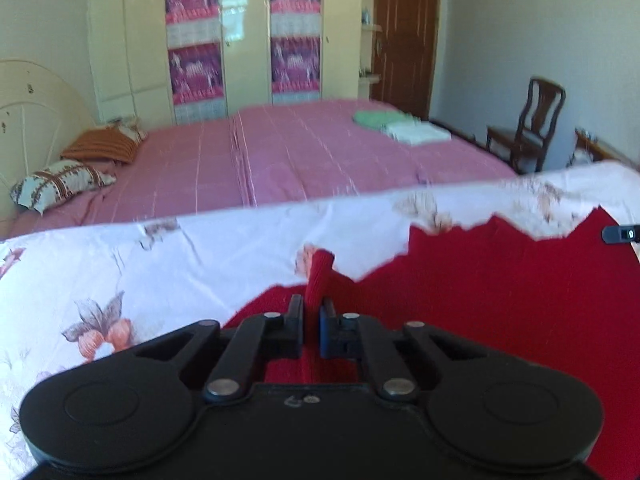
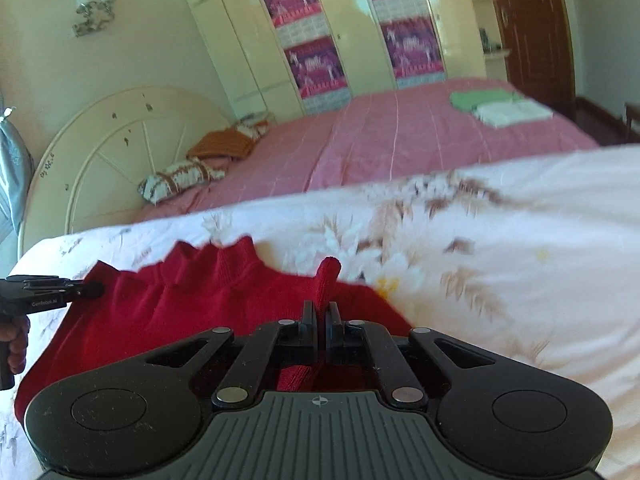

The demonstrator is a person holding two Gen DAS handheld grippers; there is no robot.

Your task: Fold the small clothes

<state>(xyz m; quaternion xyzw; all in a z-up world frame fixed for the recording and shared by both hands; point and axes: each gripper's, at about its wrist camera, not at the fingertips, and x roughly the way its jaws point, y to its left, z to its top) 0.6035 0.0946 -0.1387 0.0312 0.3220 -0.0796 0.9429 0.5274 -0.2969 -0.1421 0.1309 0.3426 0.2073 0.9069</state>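
Note:
A red knit garment (image 1: 500, 280) lies on the white floral bed cover (image 1: 160, 264). My left gripper (image 1: 312, 304) is shut on a pinched fold of the red garment's left edge, which sticks up between the jaws. In the right wrist view my right gripper (image 2: 321, 309) is shut on a fold at the red garment's (image 2: 192, 304) right edge. The left gripper also shows at the far left of the right wrist view (image 2: 52, 288), and the right gripper's tip shows at the far right of the left wrist view (image 1: 620, 234).
Beyond the floral cover (image 2: 520, 248) is a pink bed (image 1: 300, 152) with folded green and white clothes (image 1: 400, 126) and pillows (image 1: 60, 184) by the headboard. A cream wardrobe (image 1: 240, 32), a brown door and a wooden chair (image 1: 528, 128) stand behind.

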